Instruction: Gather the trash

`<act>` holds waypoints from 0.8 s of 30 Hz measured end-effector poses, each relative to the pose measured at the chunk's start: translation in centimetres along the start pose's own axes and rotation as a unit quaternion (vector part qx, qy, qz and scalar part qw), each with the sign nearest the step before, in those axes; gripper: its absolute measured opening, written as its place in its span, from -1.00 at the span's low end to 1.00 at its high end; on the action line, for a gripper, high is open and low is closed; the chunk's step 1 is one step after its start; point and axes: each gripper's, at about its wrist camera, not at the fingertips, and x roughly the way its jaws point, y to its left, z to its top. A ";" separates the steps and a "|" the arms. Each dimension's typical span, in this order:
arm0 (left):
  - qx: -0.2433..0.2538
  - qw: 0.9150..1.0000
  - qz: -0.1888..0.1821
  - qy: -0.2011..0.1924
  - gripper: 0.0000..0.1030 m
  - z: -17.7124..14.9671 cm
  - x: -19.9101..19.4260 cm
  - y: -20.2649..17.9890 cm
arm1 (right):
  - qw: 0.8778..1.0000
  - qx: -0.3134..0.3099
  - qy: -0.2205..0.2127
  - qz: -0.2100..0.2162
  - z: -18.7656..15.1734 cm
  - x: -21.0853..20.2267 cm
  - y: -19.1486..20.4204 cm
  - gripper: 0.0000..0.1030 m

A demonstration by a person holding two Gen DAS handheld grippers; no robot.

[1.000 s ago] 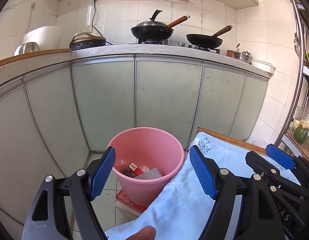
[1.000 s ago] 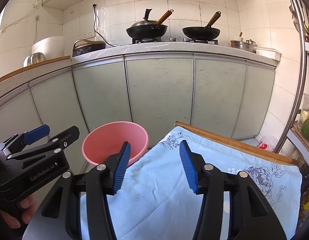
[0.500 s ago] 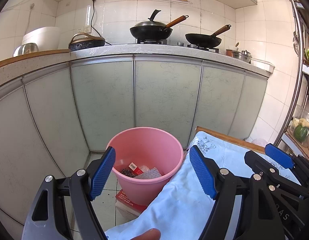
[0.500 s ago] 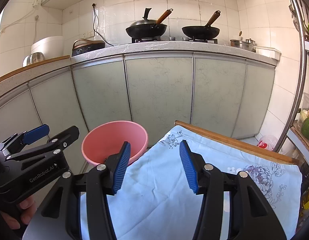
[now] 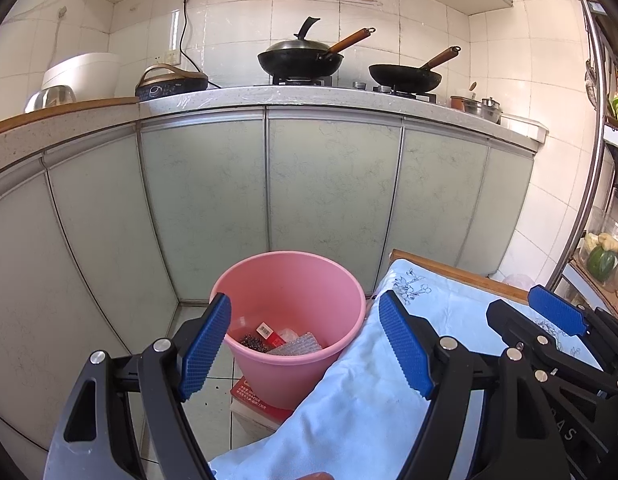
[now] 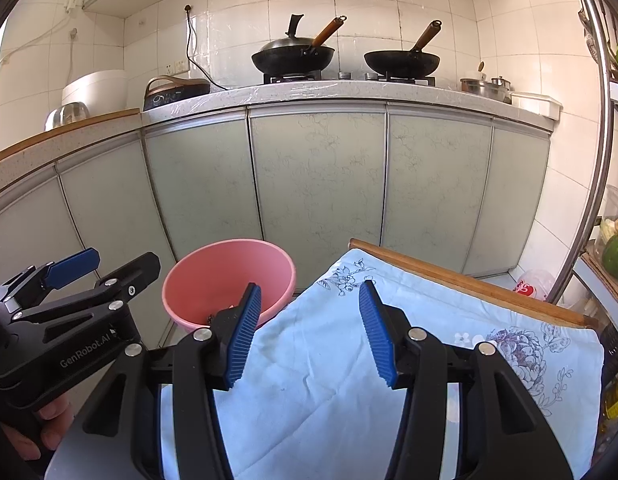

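A pink bucket (image 5: 309, 280) stands on the floor beside the table's left end; it also shows in the right wrist view (image 6: 213, 276). Inside it lie several trash pieces (image 5: 277, 338): a red packet, dark bits, a clear wrapper. My left gripper (image 5: 305, 344) is open and empty, held above the bucket's near rim. My right gripper (image 6: 309, 332) is open and empty above the light blue tablecloth (image 6: 329, 380). The left gripper also shows at the left of the right wrist view (image 6: 81, 280).
The wooden table edge (image 6: 449, 276) runs behind the cloth. Grey-green cabinet doors (image 5: 333, 184) stand close behind the bucket. Two woks (image 5: 301, 60) sit on the stove. A red box (image 5: 257, 396) lies under the bucket. A metal rack (image 6: 601, 184) stands at right.
Both views have shifted very slightly. Both grippers stay open and nothing has been taken hold of or let go.
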 end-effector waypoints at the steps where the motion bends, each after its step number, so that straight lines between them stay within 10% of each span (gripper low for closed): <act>1: 0.000 1.000 0.000 0.000 0.45 0.0 0.0 0.0 | 1.000 0.000 0.000 0.000 0.0 0.0 0.0 0.00; 24: 0.001 1.000 -0.001 0.008 0.45 -0.3 0.6 0.1 | 1.000 -0.003 0.007 0.002 -0.6 0.6 -0.2 0.00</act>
